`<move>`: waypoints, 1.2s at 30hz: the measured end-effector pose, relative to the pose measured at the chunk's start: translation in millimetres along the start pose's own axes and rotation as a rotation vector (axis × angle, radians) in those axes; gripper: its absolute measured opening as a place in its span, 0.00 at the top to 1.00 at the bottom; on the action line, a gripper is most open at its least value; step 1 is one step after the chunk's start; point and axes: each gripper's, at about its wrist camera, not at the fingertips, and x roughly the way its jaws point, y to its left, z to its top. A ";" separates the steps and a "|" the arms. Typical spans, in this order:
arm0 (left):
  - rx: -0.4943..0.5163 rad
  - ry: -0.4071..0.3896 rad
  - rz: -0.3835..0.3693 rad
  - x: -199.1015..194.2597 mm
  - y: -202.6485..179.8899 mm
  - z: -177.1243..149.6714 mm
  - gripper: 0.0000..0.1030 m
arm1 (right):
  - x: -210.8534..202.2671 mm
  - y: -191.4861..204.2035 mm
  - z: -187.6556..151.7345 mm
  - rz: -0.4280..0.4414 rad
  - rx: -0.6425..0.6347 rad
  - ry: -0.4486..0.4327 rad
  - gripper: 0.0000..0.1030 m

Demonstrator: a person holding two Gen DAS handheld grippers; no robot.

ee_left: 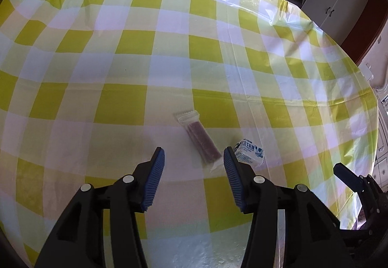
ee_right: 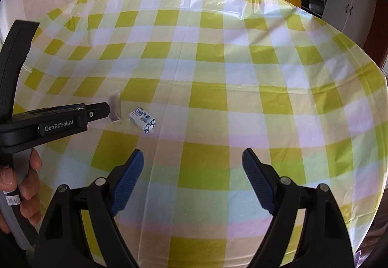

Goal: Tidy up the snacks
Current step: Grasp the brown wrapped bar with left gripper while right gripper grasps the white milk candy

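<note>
Here, the left gripper [ee_left: 194,156] hovers, jaws apart, above a clear-wrapped brown snack bar [ee_left: 199,139] beside a blue-white snack packet [ee_left: 249,153] toward the checked tablecloth's [ee_left: 121,49] right edge. From the right wrist, the right gripper [ee_right: 192,158] hangs spread and empty, both snacks left of it.

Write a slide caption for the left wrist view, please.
Open left gripper above a clear-wrapped snack bar beside a small white-and-blue packet on checked tablecloth.
</note>
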 end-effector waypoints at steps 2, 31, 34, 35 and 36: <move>-0.008 0.035 0.022 12.0 -2.7 5.9 0.53 | 6.6 2.8 3.7 0.002 -0.040 0.004 0.19; -0.001 -0.023 0.101 -43.2 30.3 -35.8 0.87 | 70.6 49.8 43.1 0.206 -0.122 0.134 0.68; 0.002 -0.024 0.086 -47.0 27.5 -42.7 0.87 | 67.5 49.2 38.5 0.199 -0.101 0.128 0.68; 0.005 -0.024 0.083 -47.5 26.2 -44.2 0.87 | 66.3 48.8 36.5 0.193 -0.091 0.125 0.73; 0.007 -0.024 0.077 -48.4 24.2 -45.9 0.87 | 64.7 47.8 34.3 0.182 -0.080 0.123 0.80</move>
